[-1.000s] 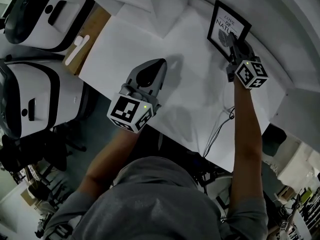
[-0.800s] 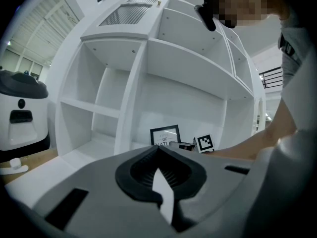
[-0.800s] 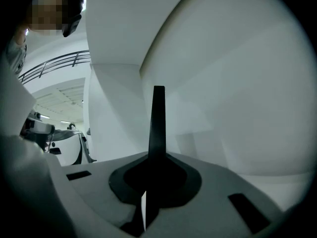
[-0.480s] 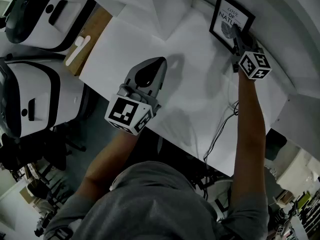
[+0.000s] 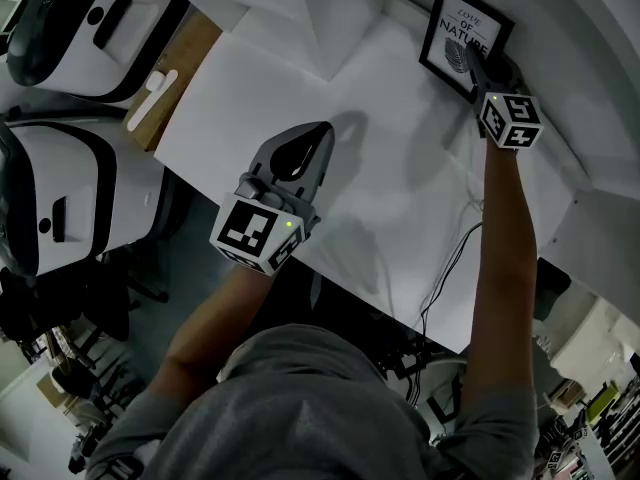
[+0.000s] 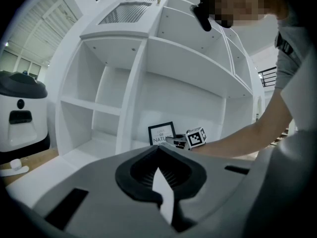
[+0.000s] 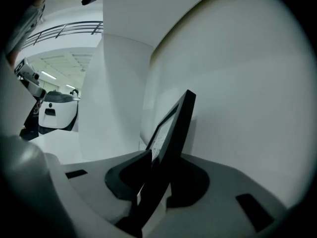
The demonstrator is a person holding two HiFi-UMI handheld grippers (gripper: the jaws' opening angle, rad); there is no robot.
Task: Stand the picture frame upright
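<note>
White counter (image 5: 300, 88), picture frame (image 5: 462, 30) by the back wall (image 5: 585, 38)
It stands tilted back; the right gripper (image 5: 474, 62) has its jaws around one edge, and they have just been opening — likely releasing it — while the left gripper (image 5: 316, 130) idles shut, empty.

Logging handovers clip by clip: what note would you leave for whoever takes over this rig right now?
Left hand-held gripper: shut, empty, over the white table, near edge.
Right hand-held gripper: jaws have just been opening; the picture frame edge is between them, apparently unclamped.
Frame: standing at the table's back, leaning slightly toward the wall.
Done: frame looks stood up.
Left: probably draw the right gripper clear and check the frame stays.
</note>
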